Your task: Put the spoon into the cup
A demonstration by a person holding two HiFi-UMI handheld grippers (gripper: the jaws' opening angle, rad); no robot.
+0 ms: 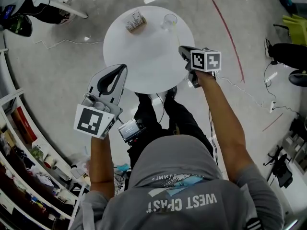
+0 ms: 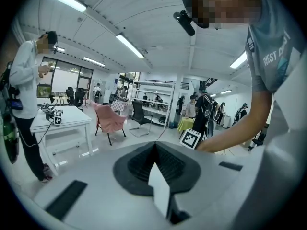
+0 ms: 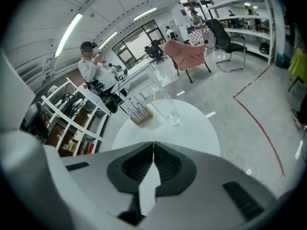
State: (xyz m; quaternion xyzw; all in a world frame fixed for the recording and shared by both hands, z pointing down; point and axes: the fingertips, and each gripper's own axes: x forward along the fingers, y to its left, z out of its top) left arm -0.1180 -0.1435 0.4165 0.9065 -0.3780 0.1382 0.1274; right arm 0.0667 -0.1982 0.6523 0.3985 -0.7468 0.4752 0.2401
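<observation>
where the right tongs (image 3: 153, 150) are concerned, the jaws are pressed together on the spoon (image 3: 154, 123), a very thin yellow-green strip that sticks straight out from between the pads toward the cup (image 3: 165, 107). in the right gripper view the strip's far end overlaps the cup's outline near its rim; whether it is inside the cup or only in front of it cannot be told. the cup is clear glass and stands upright near the far edge of the round white table (image 1: 144, 66). just beside it, apart from it, sits a small rack (image 1: 135, 22) on a wooden base. in the head view the right tongs are held over the table's right edge, pointing down toward the cup, and the spoon is too thin to make out there. the left tongs (image 1: 123, 67) are over the table's near left edge, well apart from the cup and the rack. the left gripper view shows their jaws closed against each other with nothing between them. a red line (image 1: 228, 30) runs across the floor (image 1: 57, 66) to the right of the table. a person in white (image 3: 91, 63) stands beyond the table, near a chair (image 3: 184, 54) draped in pink cloth.
</observation>
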